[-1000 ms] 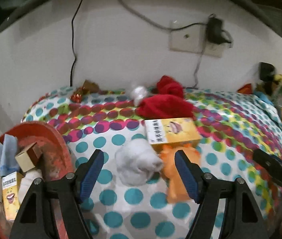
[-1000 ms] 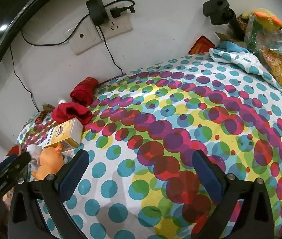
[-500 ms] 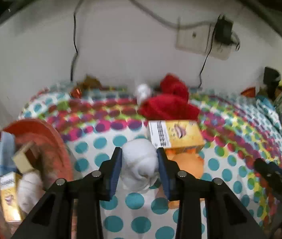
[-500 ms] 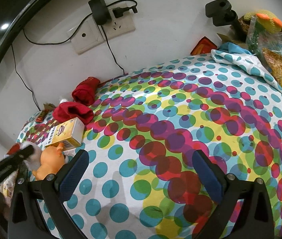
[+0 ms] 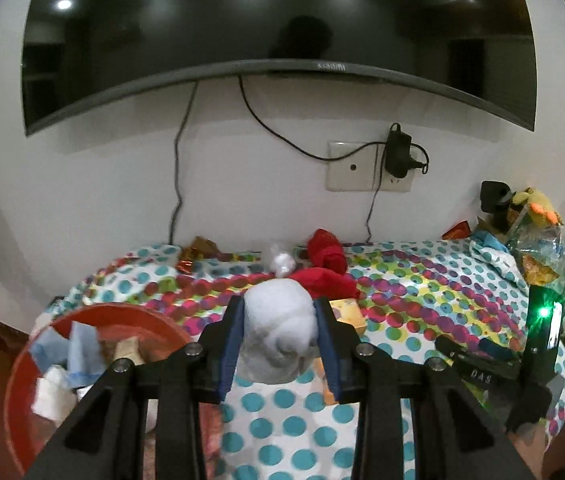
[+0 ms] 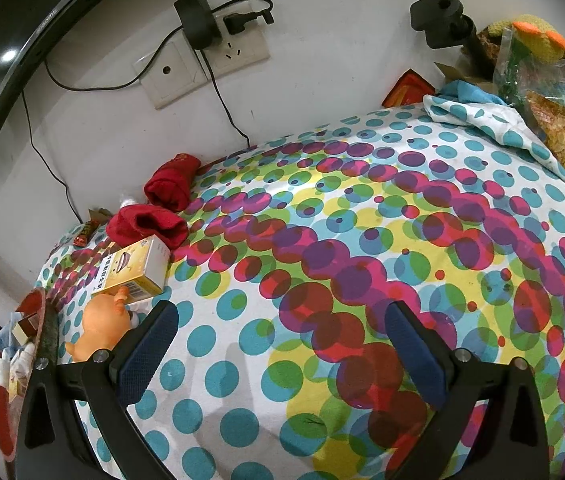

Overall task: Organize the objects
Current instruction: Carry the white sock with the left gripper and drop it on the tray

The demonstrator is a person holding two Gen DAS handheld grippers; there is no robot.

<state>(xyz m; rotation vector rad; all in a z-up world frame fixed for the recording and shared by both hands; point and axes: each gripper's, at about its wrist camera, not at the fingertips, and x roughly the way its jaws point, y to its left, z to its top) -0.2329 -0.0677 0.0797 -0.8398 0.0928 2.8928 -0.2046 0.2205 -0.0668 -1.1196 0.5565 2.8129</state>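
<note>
White sock (image 5: 278,330) in left gripper (image 5: 278,344), beside red basin (image 5: 22,376)

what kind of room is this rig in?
Probably a home bedroom or living room: a wall-mounted TV above a wall socket with a charger plugged in, and a surface under a polka-dot cloth strewn with household odds and ends.

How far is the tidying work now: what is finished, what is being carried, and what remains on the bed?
Done: the red basin already holds a blue cloth, small boxes and white items. In hand: the left gripper is shut on the white sock roll, lifted off the bedspread. Left: the yellow box, orange toy and red socks lie on the spread; the right gripper is open, empty.
</note>
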